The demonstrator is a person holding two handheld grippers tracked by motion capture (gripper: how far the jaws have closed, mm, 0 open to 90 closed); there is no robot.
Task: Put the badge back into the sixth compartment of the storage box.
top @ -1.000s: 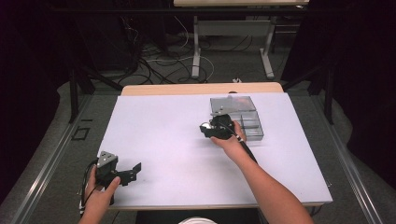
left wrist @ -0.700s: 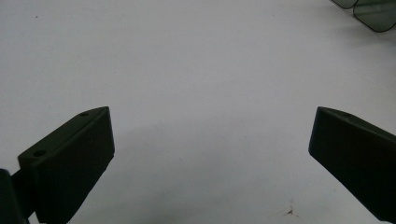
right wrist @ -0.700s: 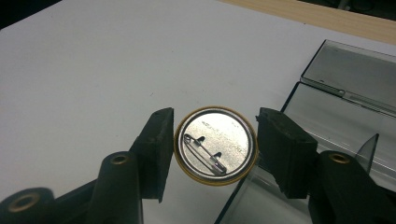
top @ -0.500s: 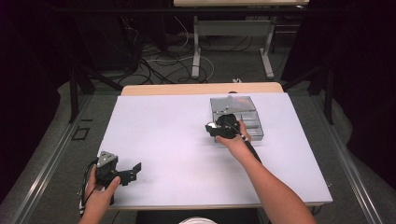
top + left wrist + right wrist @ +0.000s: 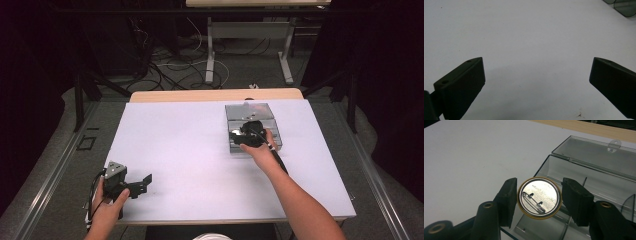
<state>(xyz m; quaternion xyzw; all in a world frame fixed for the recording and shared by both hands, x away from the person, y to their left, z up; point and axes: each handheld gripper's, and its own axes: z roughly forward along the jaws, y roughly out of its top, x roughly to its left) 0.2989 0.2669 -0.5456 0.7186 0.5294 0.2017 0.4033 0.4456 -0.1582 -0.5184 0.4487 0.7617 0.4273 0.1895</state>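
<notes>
From the high view we see a white table (image 5: 200, 165) with a clear grey plastic box (image 5: 252, 125) lying open toward its far right part. Our right hand (image 5: 260, 152) holds the right gripper (image 5: 245, 137) over the near part of that box. Our left hand (image 5: 107, 212) holds the left gripper (image 5: 145, 180) near the front left corner of the table, well apart from the box, its jaws pointing right across the bare surface.

In the left gripper view we look along the left gripper (image 5: 536, 82) at the white table (image 5: 529, 37). Its two black jaws stand wide apart with bare tabletop between them, so it is released and carries nothing. A corner of the grey box (image 5: 624, 6) shows at the top right edge.

In the right gripper view the right gripper (image 5: 539, 193) has a round pin badge (image 5: 539, 197) between its jaws, back side toward us, showing a silver disc with a safety-pin clasp and a thin gold rim. The left jaw touches the badge's edge; on the right a slim gap seems to remain, so we cannot tell whether the grasp is firm. The badge hangs over the near compartment of the open box (image 5: 599, 182), whose lid (image 5: 596, 155) lies flat behind it on the table (image 5: 474, 152).
</notes>
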